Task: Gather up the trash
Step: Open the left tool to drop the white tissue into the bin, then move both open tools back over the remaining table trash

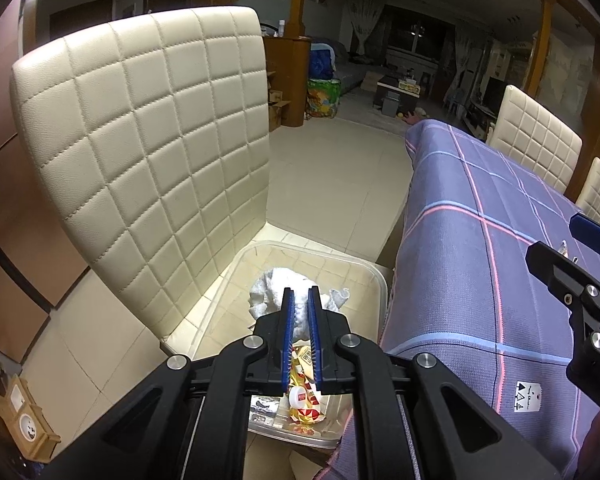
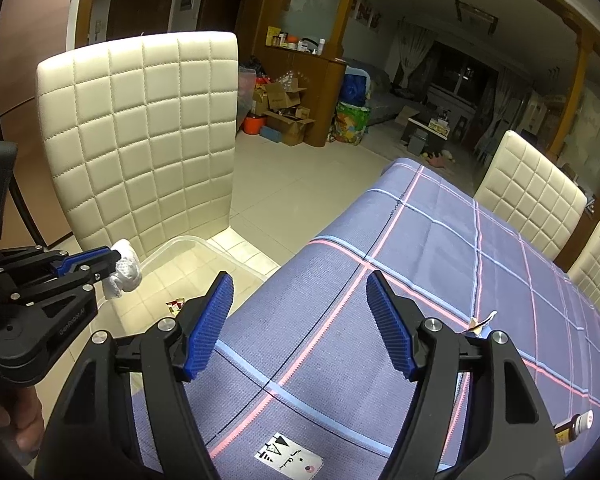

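Note:
My left gripper (image 1: 300, 294) is shut on a crumpled white tissue (image 1: 274, 290) and holds it over a clear plastic bin (image 1: 374, 276) on the floor. The bin holds a red and yellow wrapper (image 1: 306, 404) with a small white cap on it. The right wrist view shows the left gripper (image 2: 118, 266) with the tissue (image 2: 126, 270) above the bin (image 2: 188, 246). My right gripper (image 2: 300, 284) is open and empty above the purple checked tablecloth (image 2: 440, 248). A small scrap of paper (image 2: 482, 322) lies on the cloth by the right finger. A brown bottle (image 2: 574, 428) lies at the lower right.
A cream quilted chair (image 1: 140, 152) stands right behind the bin. The table edge (image 1: 404, 240) drops beside the bin on its right. Two more cream chairs (image 2: 528, 192) stand at the table's far side. Boxes and bags (image 2: 284, 114) are piled across the tiled floor.

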`<action>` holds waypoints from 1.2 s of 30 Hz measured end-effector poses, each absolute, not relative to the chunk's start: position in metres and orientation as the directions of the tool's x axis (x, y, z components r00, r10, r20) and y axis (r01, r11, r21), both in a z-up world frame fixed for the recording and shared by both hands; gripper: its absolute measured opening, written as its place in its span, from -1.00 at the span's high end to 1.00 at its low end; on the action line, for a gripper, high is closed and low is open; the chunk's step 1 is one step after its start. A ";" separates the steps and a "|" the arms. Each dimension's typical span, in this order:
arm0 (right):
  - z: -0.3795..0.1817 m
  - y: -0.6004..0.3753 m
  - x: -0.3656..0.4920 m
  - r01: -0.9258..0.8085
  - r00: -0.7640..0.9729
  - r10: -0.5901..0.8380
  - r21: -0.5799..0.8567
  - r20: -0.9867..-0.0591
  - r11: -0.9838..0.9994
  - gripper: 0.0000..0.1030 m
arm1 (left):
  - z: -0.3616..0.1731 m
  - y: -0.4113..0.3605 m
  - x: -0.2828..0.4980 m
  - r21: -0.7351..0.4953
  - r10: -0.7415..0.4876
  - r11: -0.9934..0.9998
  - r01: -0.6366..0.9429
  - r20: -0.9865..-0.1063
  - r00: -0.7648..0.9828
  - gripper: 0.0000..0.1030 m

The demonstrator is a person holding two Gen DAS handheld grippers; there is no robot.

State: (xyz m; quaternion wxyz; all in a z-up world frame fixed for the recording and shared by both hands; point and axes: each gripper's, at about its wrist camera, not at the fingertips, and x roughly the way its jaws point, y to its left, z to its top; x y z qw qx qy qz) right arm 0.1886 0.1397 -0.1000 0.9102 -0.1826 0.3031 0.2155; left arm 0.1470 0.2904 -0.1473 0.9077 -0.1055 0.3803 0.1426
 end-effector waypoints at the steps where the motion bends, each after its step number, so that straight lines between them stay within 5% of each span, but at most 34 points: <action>1: -0.101 0.140 0.189 -0.502 0.724 0.281 -0.201 -0.630 0.841 -0.37 | -0.149 0.291 0.148 -0.084 0.176 0.937 -0.340 -0.726 0.664 0.81; 2: -0.101 0.140 0.190 -0.500 0.724 0.279 -0.200 -0.631 0.843 -0.38 | -0.150 0.291 0.150 -0.090 0.169 0.936 -0.341 -0.734 0.658 0.63; 5: -0.103 0.139 0.194 -0.496 0.721 0.276 -0.196 -0.636 0.846 -0.38 | -0.151 0.294 0.150 -0.116 0.158 0.931 -0.346 -0.726 0.670 -0.62; 23: -0.096 0.113 0.186 -0.465 0.738 0.271 -0.174 -0.618 0.868 -0.44 | -0.128 0.280 0.131 -0.098 0.182 0.938 -0.332 -0.676 0.714 -0.64; 36: -0.076 0.004 0.166 -0.300 0.794 0.180 -0.117 -0.580 0.947 -0.47 | -0.091 0.192 0.121 -0.049 0.109 0.983 -0.178 -0.623 0.774 -0.65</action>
